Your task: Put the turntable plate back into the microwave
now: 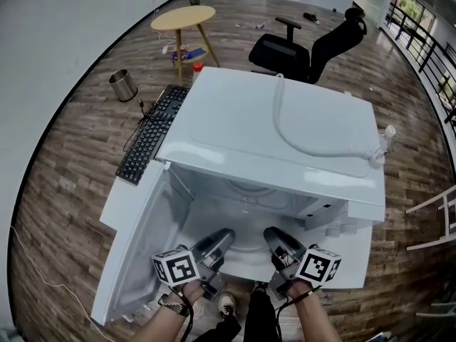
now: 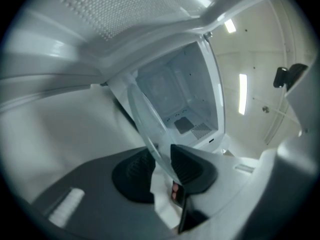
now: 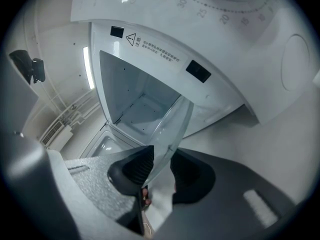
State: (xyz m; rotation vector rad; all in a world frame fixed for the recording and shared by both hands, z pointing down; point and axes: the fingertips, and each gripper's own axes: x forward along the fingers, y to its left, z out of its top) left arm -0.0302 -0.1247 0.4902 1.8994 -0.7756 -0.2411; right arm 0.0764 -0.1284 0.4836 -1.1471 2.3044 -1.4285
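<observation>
Left gripper (image 2: 162, 170) and right gripper (image 3: 159, 170), each clamped on the rim of the turntable plate (image 1: 246, 242). In both gripper views the ribbed pads (image 2: 187, 166) close on clear glass, one gripper at the plate's left rim, the other at its right.

Risks, judged from this pose:
(a) The pads hold only a narrow margin of smooth glass. If either gripper eases its hold, or the two drift apart, the plate may slip, drop at the front of the microwave (image 1: 285, 120) and chip.
(b) The two grippers must advance together. A twist of one against the other would lever the glass and could crack it or wrench it from a grip.
(c) Entered off-centre, the rim may strike a side wall of the microwave's cavity (image 2: 175, 96). The open door (image 1: 135, 251), standing at the microwave's left, crowds the left gripper.
(d) Released off-centre inside the microwave, the plate would likely sit crooked.

Position: the plate spans the gap between the two grippers and reaches from their jaws toward the microwave. In the head view it lies at the microwave's mouth, seemingly not yet seated inside.
</observation>
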